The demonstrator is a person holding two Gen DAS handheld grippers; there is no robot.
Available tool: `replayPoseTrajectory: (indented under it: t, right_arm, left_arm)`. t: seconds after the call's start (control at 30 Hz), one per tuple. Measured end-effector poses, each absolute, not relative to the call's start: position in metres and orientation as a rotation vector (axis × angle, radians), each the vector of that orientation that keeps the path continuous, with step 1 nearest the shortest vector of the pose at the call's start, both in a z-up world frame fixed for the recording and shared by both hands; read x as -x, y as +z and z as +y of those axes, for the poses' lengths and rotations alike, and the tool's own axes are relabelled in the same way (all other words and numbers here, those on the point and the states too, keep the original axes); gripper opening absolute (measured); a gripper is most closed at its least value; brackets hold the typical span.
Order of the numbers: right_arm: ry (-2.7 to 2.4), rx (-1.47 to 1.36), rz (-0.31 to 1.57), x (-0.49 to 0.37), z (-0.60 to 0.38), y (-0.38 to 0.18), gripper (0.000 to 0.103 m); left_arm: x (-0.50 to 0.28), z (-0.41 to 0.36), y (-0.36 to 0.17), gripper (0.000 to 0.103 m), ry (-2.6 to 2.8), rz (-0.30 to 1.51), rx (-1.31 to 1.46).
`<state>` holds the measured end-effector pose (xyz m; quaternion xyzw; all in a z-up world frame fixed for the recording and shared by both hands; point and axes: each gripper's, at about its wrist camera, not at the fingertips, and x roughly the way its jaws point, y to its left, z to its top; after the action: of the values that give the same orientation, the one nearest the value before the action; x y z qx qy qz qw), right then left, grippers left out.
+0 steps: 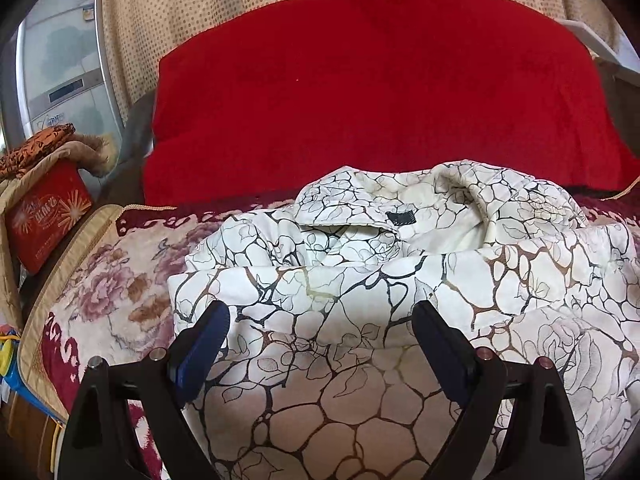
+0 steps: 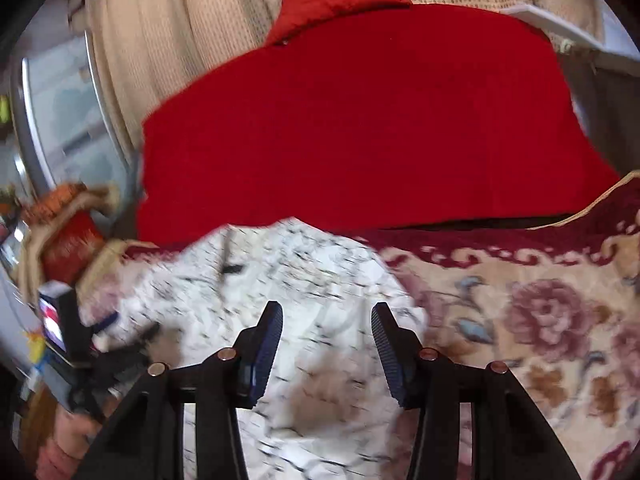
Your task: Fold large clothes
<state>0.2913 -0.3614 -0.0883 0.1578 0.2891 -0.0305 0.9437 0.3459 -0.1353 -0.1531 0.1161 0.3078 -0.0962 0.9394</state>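
A white jacket (image 1: pixel 340 280) with a dark cracked-line pattern lies partly folded on a floral blanket, collar at the far side. My left gripper (image 1: pixel 320 316) is open, its jaws spread wide just above the near folded edge, holding nothing. In the right wrist view the jacket (image 2: pixel 288 288) is blurred by motion. My right gripper (image 2: pixel 326 320) is open above the jacket's right part and holds nothing. The left gripper (image 2: pixel 120 328) shows at the left edge of that view, over the jacket's left side.
The floral blanket (image 2: pixel 520 320) covers the bed. A big red cushion (image 1: pixel 360 100) stands behind the jacket against a beige curtain (image 1: pixel 220 0). A red box (image 1: pixel 44 216) under folded cloth sits at the left, with a refrigerator (image 1: pixel 60 60) behind.
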Motion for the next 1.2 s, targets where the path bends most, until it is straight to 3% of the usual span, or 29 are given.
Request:
replayPoseTrajectory:
  t: [0.4, 0.8, 1.07, 1.2]
  right_arm:
    - [-0.012, -0.293, 0.905, -0.345, -0.322, -0.161, 0.05]
    - [0.045, -0.324, 0.731, -0.325, -0.324, -0.127, 0.05]
    - [0.016, -0.303, 0.904, -0.343, -0.319, -0.157, 0.05]
    - [0.02, -0.278, 0.882, -0.339, -0.316, -0.153, 0.05]
  left_arm:
    - [-0.339, -0.134, -0.142, 0.092, -0.194, 0.585, -0.223]
    - [-0.336, -0.128, -0.136, 0.092, -0.185, 0.565, -0.205]
    - [-0.335, -0.131, -0.135, 0.092, -0.19, 0.557, -0.207]
    - [-0.334, -0.133, -0.135, 0.092, -0.193, 0.554, -0.208]
